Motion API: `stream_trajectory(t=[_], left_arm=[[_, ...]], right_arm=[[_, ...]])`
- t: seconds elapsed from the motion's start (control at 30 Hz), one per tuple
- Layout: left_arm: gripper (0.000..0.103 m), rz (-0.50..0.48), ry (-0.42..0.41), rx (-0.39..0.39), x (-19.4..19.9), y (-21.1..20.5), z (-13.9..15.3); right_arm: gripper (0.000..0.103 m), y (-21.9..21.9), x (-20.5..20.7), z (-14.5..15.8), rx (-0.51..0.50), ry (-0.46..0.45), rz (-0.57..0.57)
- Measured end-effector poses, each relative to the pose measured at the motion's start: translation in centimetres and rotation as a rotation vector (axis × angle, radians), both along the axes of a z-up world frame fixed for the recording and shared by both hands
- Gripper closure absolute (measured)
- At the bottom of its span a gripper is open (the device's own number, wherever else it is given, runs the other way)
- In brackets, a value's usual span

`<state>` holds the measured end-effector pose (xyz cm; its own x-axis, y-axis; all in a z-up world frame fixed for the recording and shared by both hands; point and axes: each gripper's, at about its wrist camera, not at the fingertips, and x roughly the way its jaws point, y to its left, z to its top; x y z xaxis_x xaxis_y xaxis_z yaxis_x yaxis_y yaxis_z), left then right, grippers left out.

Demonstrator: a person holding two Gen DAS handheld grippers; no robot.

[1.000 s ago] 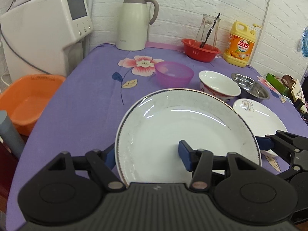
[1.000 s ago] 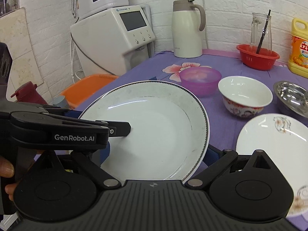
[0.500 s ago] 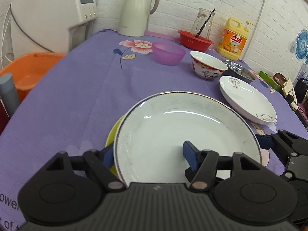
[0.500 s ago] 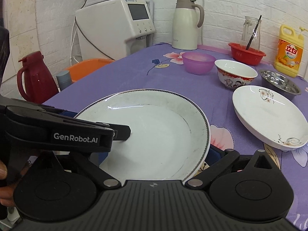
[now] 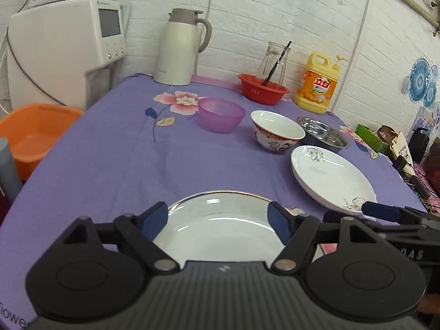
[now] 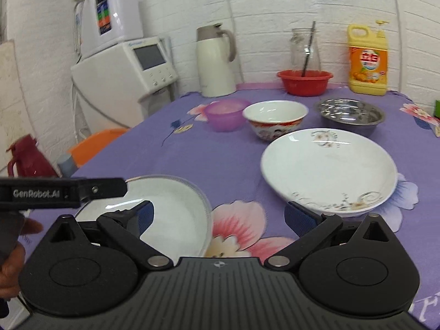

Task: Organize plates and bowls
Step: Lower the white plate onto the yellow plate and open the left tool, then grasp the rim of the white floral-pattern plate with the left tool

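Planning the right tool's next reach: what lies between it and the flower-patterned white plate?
Only bare purple tablecloth, in the right wrist view. The right tool is open and empty, just short of the plate.

My left gripper [image 5: 218, 220] tilts down toward twelve o'clock, its jaws opening, pads [image 5: 154, 218] clear of anything. My right gripper [image 6: 218, 217] at its three o'clock tilts down too, jaws spread wide.

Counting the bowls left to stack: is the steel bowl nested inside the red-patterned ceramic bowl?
No, the steel bowl sits on the purple cloth by itself, beside the ceramic bowl, which is empty.
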<state>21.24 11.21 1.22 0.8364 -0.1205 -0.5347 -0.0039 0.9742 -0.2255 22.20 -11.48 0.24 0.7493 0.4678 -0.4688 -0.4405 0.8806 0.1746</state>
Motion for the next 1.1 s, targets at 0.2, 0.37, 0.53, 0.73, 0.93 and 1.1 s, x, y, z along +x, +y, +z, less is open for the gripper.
stream_trajectory(t=[0.2, 0.37, 0.53, 0.73, 0.93, 1.1], left_arm=[[0.031, -0.076, 0.032, -0.035, 4.7, -3.8, 0.6], [0.031, -0.121, 0.092, -0.041, 11.0, -7.4, 0.3], [0.031, -0.118, 0.171, 0.005, 15.9, -9.9, -1.5], [0.031, -0.116, 0.226, 0.033, 18.4, -10.9, -3.0], [0.031, -0.122, 0.211, 0.064, 19.0, -11.9, -3.3], [0.031, -0.124, 0.214, 0.104, 19.2, -12.8, -3.4]], right_arm=[[0.000, -7.3, 5.6, 0.0, 0.033, 0.035, -0.265], [0.000, -9.1, 12.0, -2.2, -0.022, 0.131, -0.348], [0.000, -8.3, 14.0, -3.5, -0.097, 0.163, -0.339], [0.000, -8.0, 13.7, -3.8, -0.139, 0.120, -0.325], [0.000, -8.1, 13.8, -3.8, -0.137, 0.122, -0.323], [0.000, -7.9, 13.7, -3.8, -0.140, 0.123, -0.320]])
